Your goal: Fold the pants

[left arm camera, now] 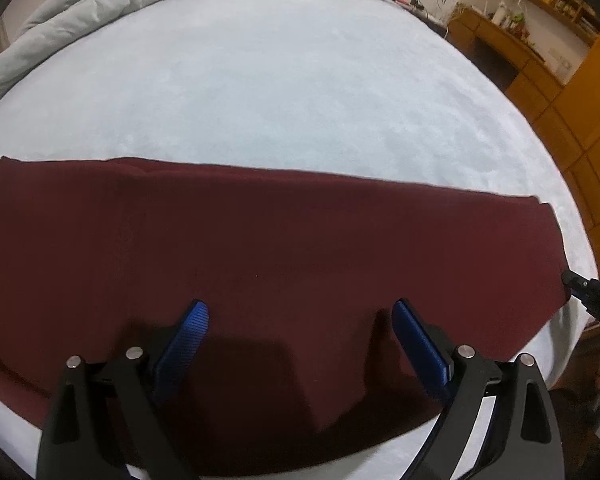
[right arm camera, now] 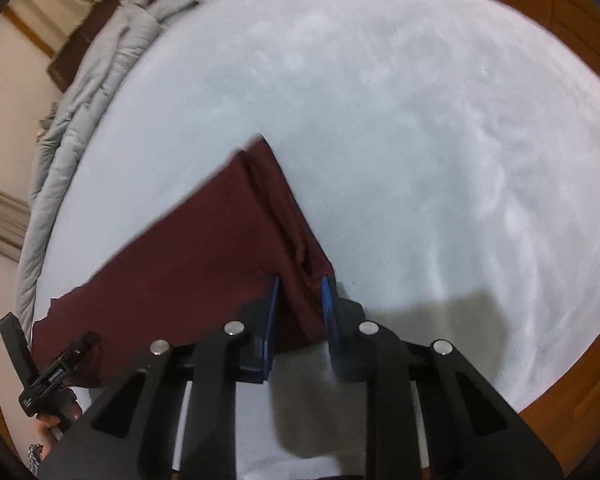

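1. The left gripper (left arm camera: 300, 320) hangs over the near part of the pants (left arm camera: 260, 248), its blue fingers (left arm camera: 184, 344) spread wide with only flat cloth beneath them, nothing pinched.
2. In the right wrist view the right gripper (right arm camera: 300, 304) has its blue pads (right arm camera: 329, 308) drawn close on either side of the pants' near corner (right arm camera: 296, 300); the maroon cloth fills the narrow gap, so the corner looks pinched. The jaws are far narrower than the left pair.
3. The pants (right arm camera: 204, 248) lie flat on the pale bed sheet (right arm camera: 420, 140), close to the near edge of the bed. They form one long maroon band; in the left wrist view its long axis runs left to right, with the right end narrowing to a cut edge beside the right gripper's tip (left arm camera: 576, 282).
4. White lettering shows on the left gripper's body (right arm camera: 56, 376) in the right wrist view, too small to read.
5. A person's hand (right arm camera: 56, 412) grips that tool's handle.
6. Farther off, a rumpled grey quilt (left arm camera: 100, 4) lies along the far left of the bed.
7. Beyond the bed, wooden shelves and cabinets (left arm camera: 548, 12) stand at the wall.
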Demonstrator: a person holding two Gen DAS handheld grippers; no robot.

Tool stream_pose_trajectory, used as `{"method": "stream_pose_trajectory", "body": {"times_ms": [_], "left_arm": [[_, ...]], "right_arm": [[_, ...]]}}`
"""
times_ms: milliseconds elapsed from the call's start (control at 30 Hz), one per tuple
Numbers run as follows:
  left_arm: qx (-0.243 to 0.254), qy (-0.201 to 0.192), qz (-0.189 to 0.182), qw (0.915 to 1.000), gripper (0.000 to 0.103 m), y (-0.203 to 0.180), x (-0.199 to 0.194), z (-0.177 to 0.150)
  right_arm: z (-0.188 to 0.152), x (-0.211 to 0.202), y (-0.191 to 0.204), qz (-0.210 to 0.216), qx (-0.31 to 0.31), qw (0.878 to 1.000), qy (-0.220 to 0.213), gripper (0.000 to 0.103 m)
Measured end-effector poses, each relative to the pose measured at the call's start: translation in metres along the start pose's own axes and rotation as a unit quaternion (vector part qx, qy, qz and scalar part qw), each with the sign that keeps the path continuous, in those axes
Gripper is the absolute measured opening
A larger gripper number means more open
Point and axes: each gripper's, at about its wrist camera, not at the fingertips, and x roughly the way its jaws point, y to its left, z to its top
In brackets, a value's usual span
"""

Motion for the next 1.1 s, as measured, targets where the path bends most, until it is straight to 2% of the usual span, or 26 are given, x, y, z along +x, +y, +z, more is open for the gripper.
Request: {"method": "stream_pose_trajectory", "body": {"times_ms": [67, 167, 300, 467, 533, 633, 733, 833, 867, 933, 967, 1000, 1033, 1100], "left_arm": [[0.011, -0.001, 0.005, 0.9999, 0.095, -0.003, 0.001, -0.001], [0.017, -0.002, 0.007, 0.9998, 0.095, -0.005, -0.002, -0.001], [-0.015, -0.002, -0.023, 0.9996, 0.095, 0.000, -0.011, 0.000], [-0.020, -0.002, -0.023, 0.9995, 0.095, 0.001, -0.011, 0.002], [-0.022, 0.000, -0.025, 0.9994, 0.095, 0.001, -0.010, 0.002], [-0.029, -0.001, -0.029, 0.9992, 0.095, 0.004, -0.009, 0.002], [-0.027, 0.000, -0.032, 0.9991, 0.095, 0.004, -0.009, 0.003], [-0.032, 0.001, -0.037, 0.9988, 0.095, 0.008, -0.009, 0.004], [-0.034, 0.002, -0.038, 0.9987, 0.095, 0.008, -0.009, 0.005], [-0.036, 0.001, -0.040, 0.9985, 0.095, 0.010, -0.009, 0.005], [-0.037, 0.001, -0.041, 0.9985, 0.095, 0.011, -0.010, 0.004], [-0.037, 0.000, -0.042, 0.9984, 0.095, 0.012, -0.010, 0.004], [-0.037, 0.000, -0.042, 0.9984, 0.095, 0.013, -0.009, 0.004], [-0.040, -0.001, -0.043, 0.9983, 0.095, 0.015, -0.009, 0.004]], "right_arm": [[0.000, -0.003, 0.001, -0.001, -0.003, 1.000, -0.002, 0.022], [-0.002, -0.010, 0.002, 0.000, 0.002, 1.000, -0.008, 0.032], [-0.010, -0.023, 0.000, 0.024, 0.033, 0.999, -0.010, 0.039], [-0.023, -0.019, 0.004, 0.066, 0.063, 0.995, 0.028, 0.043], [-0.029, -0.014, 0.006, 0.080, 0.070, 0.993, 0.048, 0.057], [-0.033, -0.001, 0.009, 0.083, 0.078, 0.991, 0.069, 0.062], [-0.029, 0.011, 0.013, 0.084, 0.089, 0.990, 0.071, 0.071], [-0.023, 0.017, 0.019, 0.099, 0.094, 0.989, 0.048, 0.070], [-0.020, 0.019, 0.022, 0.110, 0.090, 0.989, 0.041, 0.064], [-0.016, 0.025, 0.028, 0.126, 0.085, 0.988, 0.029, 0.061], [-0.014, 0.026, 0.028, 0.138, 0.083, 0.987, 0.023, 0.055], [-0.013, 0.027, 0.028, 0.161, 0.082, 0.984, 0.012, 0.052], [-0.011, 0.029, 0.026, 0.175, 0.086, 0.981, 0.011, 0.052], [-0.010, 0.040, 0.021, 0.175, 0.100, 0.979, 0.026, 0.048]]}}
